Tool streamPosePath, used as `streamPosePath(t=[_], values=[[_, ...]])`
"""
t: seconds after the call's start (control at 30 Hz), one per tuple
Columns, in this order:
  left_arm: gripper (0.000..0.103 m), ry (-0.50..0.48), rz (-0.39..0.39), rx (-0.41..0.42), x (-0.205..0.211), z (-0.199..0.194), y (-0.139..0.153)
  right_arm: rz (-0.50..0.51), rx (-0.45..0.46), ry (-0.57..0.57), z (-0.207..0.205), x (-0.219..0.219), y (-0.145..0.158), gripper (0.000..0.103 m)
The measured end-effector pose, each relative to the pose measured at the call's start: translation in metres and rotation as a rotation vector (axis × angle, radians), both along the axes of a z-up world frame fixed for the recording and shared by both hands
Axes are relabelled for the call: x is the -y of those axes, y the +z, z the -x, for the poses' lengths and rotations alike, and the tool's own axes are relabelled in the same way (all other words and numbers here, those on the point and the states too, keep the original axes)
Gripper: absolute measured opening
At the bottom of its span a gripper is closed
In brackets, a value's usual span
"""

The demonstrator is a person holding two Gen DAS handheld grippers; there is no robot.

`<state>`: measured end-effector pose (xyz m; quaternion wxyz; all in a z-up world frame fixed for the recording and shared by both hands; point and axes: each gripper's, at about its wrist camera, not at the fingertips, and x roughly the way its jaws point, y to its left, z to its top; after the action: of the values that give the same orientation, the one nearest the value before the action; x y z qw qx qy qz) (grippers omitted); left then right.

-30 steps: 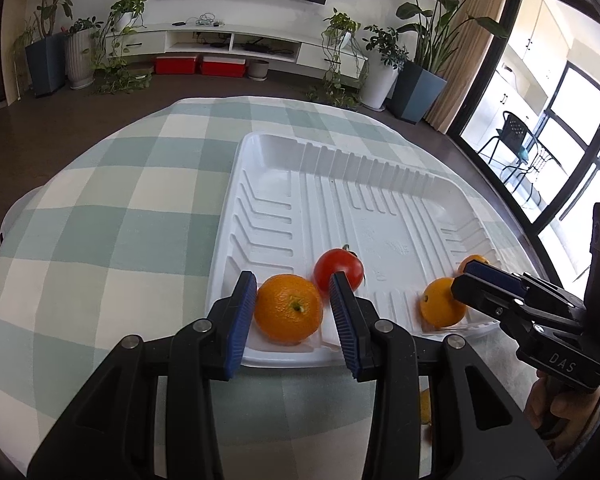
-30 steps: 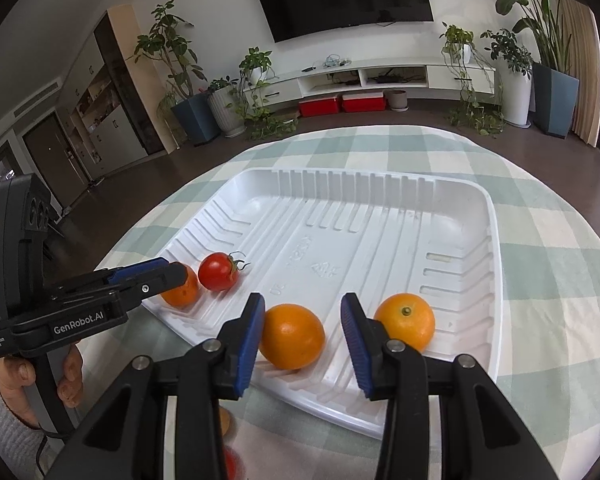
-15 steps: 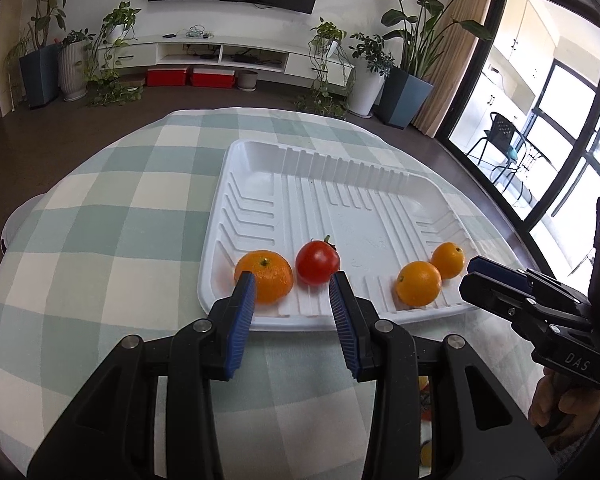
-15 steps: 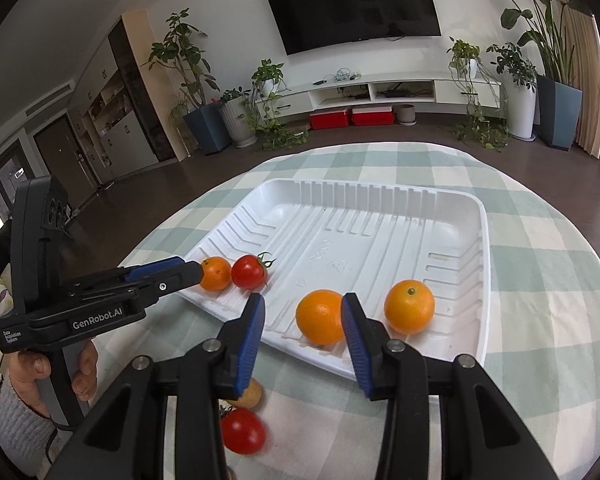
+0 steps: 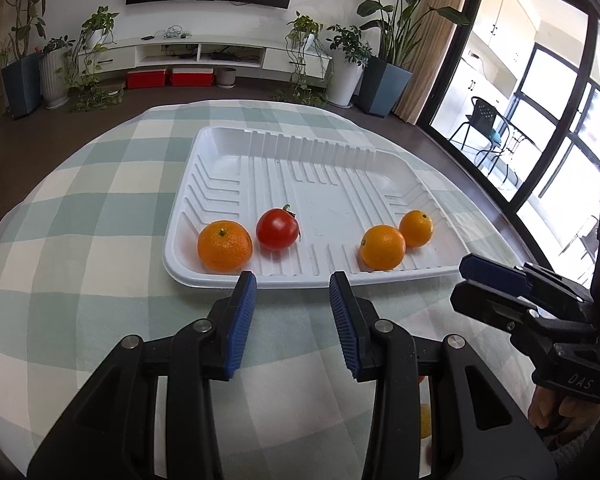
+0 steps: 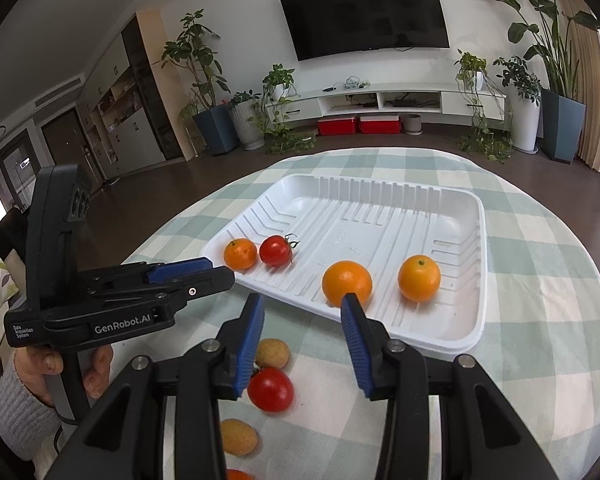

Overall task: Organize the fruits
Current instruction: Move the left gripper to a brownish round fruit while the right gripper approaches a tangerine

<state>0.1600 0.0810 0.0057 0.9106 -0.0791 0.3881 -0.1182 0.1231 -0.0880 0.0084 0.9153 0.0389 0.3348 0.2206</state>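
right gripper (image 6: 302, 322): your jaws hang parted with nothing between them, just short of the tray's near rim. Released, basically.

left gripper (image 5: 292, 304): same deal, pads apart and empty, hovering over the checked tablecloth (image 5: 80, 248) right in front of the tray.

loose tomato (image 6: 270, 389): nearest fruit left to sort, on the cloth at about 7 o'clock from your right jaws, partly behind the left pad. Thin skin, soft and a bit slick I'd guess, so squeeze lightly across the widest part and keep off the stem.

small tan fruits (image 6: 272, 353): one just past the tomato, another (image 6: 238, 437) nearer you at 7 o'clock. Can't tell what they are; they look light and firm-ish. Grip the short way across so they don't roll out.

orange scrap at the bottom edge (image 6: 236, 474): too cut off to call.

white foam tray (image 6: 478, 264): light and flimsy by the look of it, so set fruit down, don't drop it or lean on the rim.

oranges in tray: one (image 6: 347, 283) at 12 o'clock just beyond your right pad, another (image 6: 419, 278) at 1 o'clock, a third (image 6: 240, 254) at 10 o'clock in the left corner. Firm, pebbly skin, easy to grip.

tray tomato (image 6: 276, 251): just beside that third orange.
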Motion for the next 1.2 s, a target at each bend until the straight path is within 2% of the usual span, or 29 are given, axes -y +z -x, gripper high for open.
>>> streamPosePath(t=[0.67, 1.2], values=[[0.036, -0.1, 0.036, -0.065, 0.026, 0.019, -0.017, 0.044, -0.038, 0.067, 0.09, -0.01, -0.03, 0.046], [0.037, -0.125, 0.042, -0.085, 0.042, 0.015, -0.024, 0.091, -0.036, 0.094, 0.107, -0.021, -0.036, 0.049]])
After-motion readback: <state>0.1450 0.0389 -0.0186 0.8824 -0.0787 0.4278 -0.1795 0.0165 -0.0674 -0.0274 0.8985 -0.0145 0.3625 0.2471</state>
